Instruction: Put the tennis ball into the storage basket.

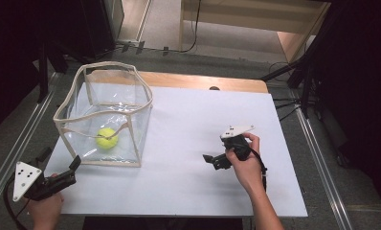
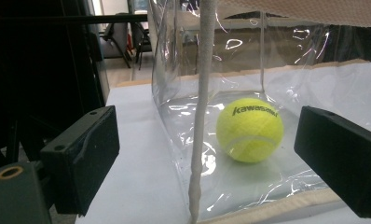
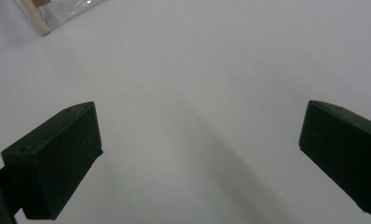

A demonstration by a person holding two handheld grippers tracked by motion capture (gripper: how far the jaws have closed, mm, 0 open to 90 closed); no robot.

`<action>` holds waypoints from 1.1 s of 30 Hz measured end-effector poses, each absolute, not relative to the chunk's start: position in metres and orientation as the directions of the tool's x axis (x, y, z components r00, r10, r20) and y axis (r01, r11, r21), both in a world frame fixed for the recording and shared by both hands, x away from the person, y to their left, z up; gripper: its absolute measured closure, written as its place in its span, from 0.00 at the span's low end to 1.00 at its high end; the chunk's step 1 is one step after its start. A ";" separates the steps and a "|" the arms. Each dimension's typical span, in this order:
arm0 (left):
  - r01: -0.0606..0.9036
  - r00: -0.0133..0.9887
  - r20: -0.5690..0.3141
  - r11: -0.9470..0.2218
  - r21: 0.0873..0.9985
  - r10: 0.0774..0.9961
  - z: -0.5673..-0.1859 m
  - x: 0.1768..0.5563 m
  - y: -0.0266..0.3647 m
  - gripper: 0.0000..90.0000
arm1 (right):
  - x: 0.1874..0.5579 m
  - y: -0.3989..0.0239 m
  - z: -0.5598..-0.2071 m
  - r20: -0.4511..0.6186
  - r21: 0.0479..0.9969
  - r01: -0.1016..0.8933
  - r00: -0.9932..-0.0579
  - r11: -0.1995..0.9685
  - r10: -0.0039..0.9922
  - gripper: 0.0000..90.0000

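A clear plastic bag [image 1: 131,98] with beige trim stands open-topped on the left of the white table [image 1: 193,115]. A yellow tennis ball [image 1: 106,138] lies on its floor. My left gripper [image 1: 59,159] is off the table's front-left corner, open, aimed at the bag's near corner. In the left gripper view the open gripper [image 2: 207,140] frames the bag's corner seam [image 2: 203,70], and the ball [image 2: 250,129] rests behind the clear wall. My right gripper [image 1: 211,162] is held over the table's right half, open and holding nothing. Its own view shows the open gripper [image 3: 200,135] above bare table.
A wooden strip [image 1: 203,81] runs along the table's far edge. Metal rails [image 1: 21,139] flank the table on the floor, and cables and dark stands [image 1: 298,81] sit at the back right. One trimmed bag corner [image 3: 37,18] shows at the right gripper view's top left.
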State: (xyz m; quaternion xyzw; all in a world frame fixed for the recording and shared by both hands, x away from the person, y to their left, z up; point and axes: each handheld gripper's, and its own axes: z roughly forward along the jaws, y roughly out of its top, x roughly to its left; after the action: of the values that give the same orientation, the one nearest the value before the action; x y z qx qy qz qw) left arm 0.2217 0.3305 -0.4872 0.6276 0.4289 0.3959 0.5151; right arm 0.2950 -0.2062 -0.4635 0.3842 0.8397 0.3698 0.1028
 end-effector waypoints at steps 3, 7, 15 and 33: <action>0.129 0.319 0.056 -0.101 0.986 0.946 -0.487 0.222 0.330 0.08 | 0.291 -0.210 -0.466 0.114 0.699 0.575 -0.677 0.426 0.727 0.00; 0.129 0.319 0.060 -0.106 0.986 0.946 -0.488 0.222 0.330 0.08 | 0.287 -0.216 -0.469 0.109 0.703 0.572 -0.673 0.422 0.731 0.00; 0.131 0.316 0.066 -0.113 0.985 0.946 -0.488 0.222 0.329 0.08 | 0.278 -0.230 -0.475 0.114 0.722 0.566 -0.664 0.397 0.739 0.00; 0.132 0.315 0.076 -0.122 0.984 0.946 -0.488 0.222 0.327 0.08 | 0.248 -0.274 -0.487 0.103 0.783 0.534 -0.618 0.320 0.779 0.00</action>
State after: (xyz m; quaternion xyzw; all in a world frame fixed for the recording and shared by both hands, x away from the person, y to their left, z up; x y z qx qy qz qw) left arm 0.2217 0.3271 -0.4879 0.6326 0.4262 0.4013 0.5071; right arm 0.2478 -0.2737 -0.4867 0.4109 0.7989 0.4135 0.1483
